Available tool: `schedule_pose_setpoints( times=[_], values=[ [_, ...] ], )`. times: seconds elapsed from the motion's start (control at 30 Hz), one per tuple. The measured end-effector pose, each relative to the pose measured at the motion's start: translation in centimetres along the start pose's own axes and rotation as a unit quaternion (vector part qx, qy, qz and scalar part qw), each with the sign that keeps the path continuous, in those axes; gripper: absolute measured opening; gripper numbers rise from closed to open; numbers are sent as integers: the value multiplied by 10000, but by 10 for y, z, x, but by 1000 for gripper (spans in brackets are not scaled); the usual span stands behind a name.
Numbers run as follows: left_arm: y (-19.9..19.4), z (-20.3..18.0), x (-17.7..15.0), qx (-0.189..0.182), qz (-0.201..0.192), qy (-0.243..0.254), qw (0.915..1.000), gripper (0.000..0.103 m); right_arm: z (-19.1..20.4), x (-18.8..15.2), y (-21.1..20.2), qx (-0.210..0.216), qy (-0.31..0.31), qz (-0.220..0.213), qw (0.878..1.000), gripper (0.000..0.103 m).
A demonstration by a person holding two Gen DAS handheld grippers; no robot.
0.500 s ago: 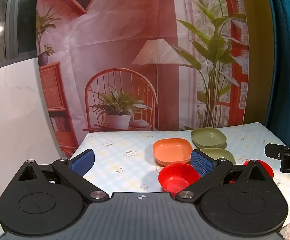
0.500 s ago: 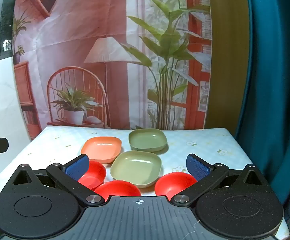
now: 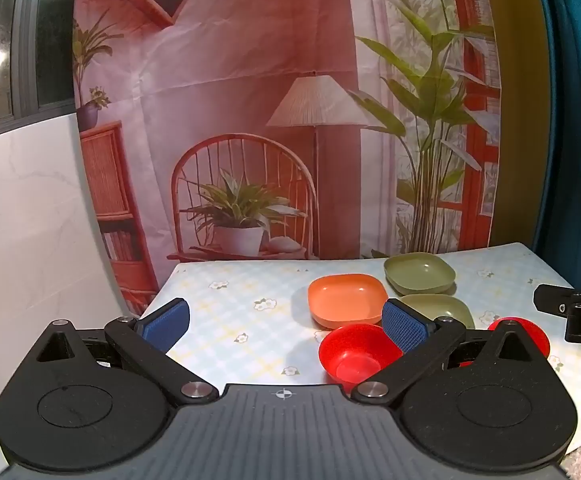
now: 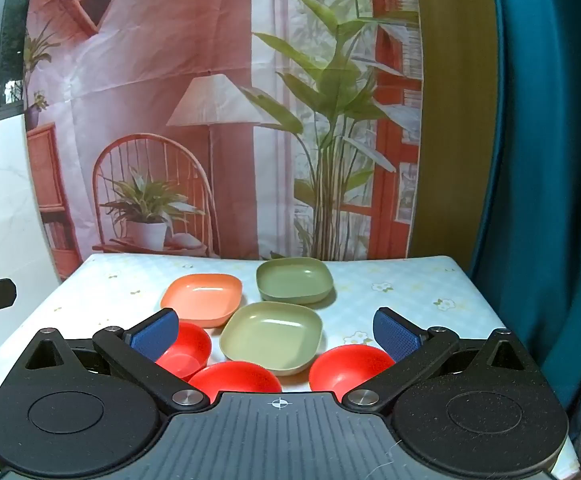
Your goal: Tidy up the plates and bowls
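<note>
L gripper [image 3: 285, 322] & R gripper [image 4: 276, 332] are both hanging above the table w/ jaws spread wide, blue pads [image 3: 164, 324] facing inward w/ nothing between them, each tilting slightly downward, neither gripping nor touching anything.

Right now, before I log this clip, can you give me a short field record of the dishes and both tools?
surface: table with floral checked cloth
square plates: orange plate; dark green plate behind light green plate
red bowls: left red bowl; middle red bowl; right red bowl
stacking: none stacked, all apart
left tool: open, holds nothing
right tool: open, holds nothing
backdrop: printed room scene
</note>
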State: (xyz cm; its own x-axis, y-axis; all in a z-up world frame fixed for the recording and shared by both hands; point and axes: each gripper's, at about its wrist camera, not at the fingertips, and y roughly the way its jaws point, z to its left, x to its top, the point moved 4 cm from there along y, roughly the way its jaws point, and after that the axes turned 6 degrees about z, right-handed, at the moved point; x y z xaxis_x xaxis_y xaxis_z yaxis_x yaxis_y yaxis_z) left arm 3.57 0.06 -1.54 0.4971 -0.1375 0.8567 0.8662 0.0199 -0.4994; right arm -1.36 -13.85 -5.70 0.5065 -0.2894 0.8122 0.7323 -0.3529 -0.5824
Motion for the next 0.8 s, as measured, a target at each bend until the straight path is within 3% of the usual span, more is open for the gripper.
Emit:
schedule_pose_setpoints(
  times=[0.8],
  values=[
    [2,-1,-1,-3,10,5,10000,103,0,-1,-1,0,-9,-6,10000,103]
  ],
)
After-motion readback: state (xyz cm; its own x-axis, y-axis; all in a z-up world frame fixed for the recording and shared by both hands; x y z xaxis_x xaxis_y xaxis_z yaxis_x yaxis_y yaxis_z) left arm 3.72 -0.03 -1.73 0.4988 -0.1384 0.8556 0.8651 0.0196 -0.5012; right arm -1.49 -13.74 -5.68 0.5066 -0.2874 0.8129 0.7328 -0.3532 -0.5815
